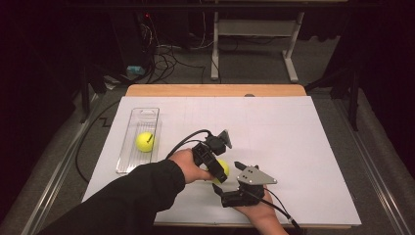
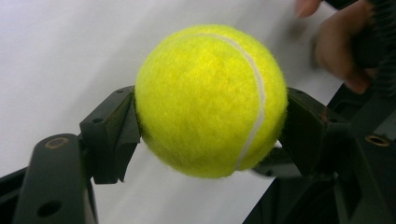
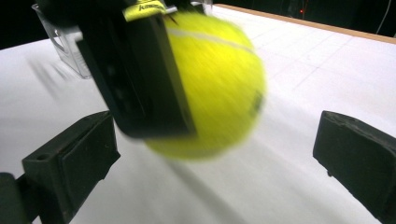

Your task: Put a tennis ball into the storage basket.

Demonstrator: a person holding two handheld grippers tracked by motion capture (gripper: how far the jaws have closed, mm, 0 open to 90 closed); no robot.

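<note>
1. The tennis ball (image 2: pixel 211 100) sits squeezed between my left gripper's (image 1: pixel 219 172) two pads; in the left gripper view each pad presses a flank of the felt, the seam curving down its right side. I have it held above the white sheet (image 1: pixel 293 147), not resting on it.
2. My left gripper is closed down onto that ball, the jaws only as far apart as the ball is wide.
3. My right gripper (image 1: pixel 226 194) is just beside the left one, on the near side, its jaws spread wide with nothing between the pads. In the right gripper view the ball (image 3: pixel 212 88) and the left jaw hang in front of that gap, clear of both right pads.
4. Beyond my left gripper, off to its far left, lies the clear tray (image 1: pixel 142 115), long and narrow, with a second tennis ball (image 1: pixel 145 142) in its near half. The tray is close to the sheet's left edge.
5. Room: the sheet to the right of and beyond both grippers is bare and wide. The sheet's near edge (image 1: pixel 254 224) runs close under my right hand (image 1: pixel 262 215), so there is little space on that side. The wooden table edge (image 1: pixel 215 90) shows past the sheet's far side.
</note>
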